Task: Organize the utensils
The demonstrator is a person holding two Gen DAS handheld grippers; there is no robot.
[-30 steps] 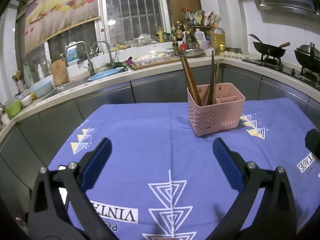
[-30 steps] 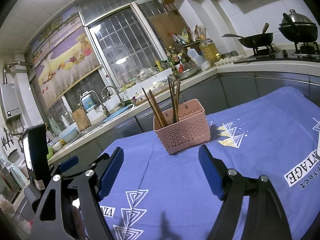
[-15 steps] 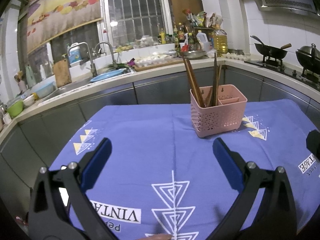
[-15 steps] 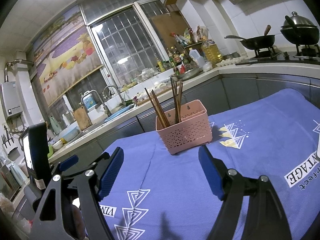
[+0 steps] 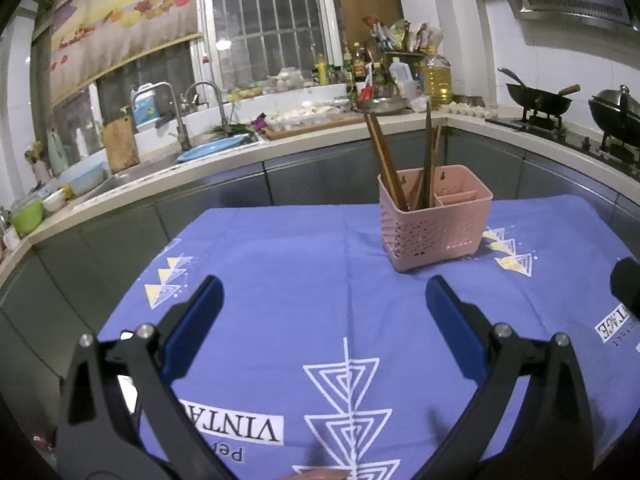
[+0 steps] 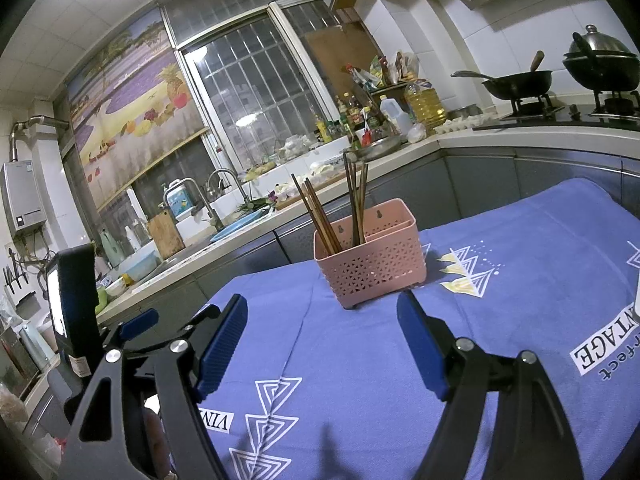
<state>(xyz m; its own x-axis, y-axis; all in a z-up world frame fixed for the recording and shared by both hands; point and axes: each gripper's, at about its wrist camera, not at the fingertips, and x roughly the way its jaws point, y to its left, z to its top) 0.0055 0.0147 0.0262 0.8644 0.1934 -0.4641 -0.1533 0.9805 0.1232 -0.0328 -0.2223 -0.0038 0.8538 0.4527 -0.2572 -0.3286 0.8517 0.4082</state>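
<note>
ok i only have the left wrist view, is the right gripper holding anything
Observer: No. The right gripper is open, and only the blue cloth shows between its fingers.
Operator: what's in front of it
Observer: In its own view the pink basket stands on the cloth just beyond its fingertips, with the chopsticks upright in it.
Operator: anything on its left side
Observer: The left gripper shows there from the side, with a lit screen mounted on it.
</note>
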